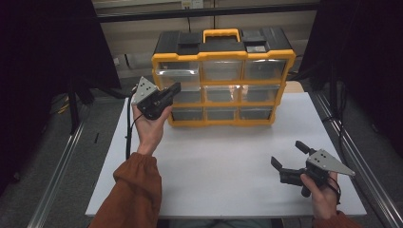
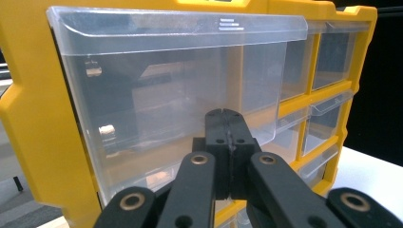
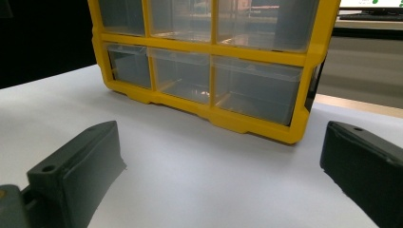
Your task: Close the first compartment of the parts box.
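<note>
A yellow and black organizer (image 1: 284, 71) with three rows of clear drawers stands at the back of the white table (image 1: 214, 166). My left gripper (image 1: 177, 87) is shut with nothing between its jaws, held up at the organizer's left column. In the left gripper view its closed tips (image 2: 227, 116) sit just in front of the lower part of the top-left drawer (image 2: 166, 85); I cannot tell whether they touch it. That drawer (image 1: 178, 70) seems to stand slightly out of the frame. My right gripper (image 1: 287, 153) rests low near the front right, open and empty, pointing toward the organizer (image 3: 304, 71).
The organizer has an orange carry handle (image 1: 221, 34) on its black top. Metal rails (image 1: 351, 156) run along both sides of the table. A black cable (image 1: 128, 137) hangs from the left gripper over the table's left edge. Dark curtains flank the scene.
</note>
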### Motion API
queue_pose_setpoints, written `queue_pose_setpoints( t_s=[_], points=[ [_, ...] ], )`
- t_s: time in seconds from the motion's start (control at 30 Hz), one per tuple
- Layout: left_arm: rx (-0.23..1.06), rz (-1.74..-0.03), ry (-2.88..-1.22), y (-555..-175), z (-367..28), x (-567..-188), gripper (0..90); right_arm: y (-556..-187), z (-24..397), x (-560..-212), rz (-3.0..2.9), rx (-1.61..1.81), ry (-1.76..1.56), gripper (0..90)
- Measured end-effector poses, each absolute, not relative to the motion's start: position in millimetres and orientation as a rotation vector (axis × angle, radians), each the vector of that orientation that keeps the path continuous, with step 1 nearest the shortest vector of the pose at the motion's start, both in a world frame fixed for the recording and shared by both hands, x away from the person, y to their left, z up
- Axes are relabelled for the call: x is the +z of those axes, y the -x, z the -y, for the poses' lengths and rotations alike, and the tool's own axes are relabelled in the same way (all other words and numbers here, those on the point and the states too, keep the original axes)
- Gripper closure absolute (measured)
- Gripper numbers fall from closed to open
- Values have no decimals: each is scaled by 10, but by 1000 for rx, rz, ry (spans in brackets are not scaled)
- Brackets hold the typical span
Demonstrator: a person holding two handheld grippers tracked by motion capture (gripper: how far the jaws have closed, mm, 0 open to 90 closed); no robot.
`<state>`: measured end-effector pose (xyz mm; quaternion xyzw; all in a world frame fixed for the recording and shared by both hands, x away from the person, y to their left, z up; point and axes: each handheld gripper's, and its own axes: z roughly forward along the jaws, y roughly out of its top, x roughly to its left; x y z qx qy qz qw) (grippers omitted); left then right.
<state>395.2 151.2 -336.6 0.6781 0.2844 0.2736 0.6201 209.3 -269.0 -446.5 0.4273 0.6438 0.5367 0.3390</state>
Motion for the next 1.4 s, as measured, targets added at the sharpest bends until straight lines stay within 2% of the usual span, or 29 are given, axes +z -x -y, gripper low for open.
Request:
queue_pose_setpoints(
  t_s=[1.4],
  points=[
    [651, -671, -1555, -4100, -1477, -3339, 900, -2095, 2692, -4466, -1680, 1396, -1110, 0]
  ],
)
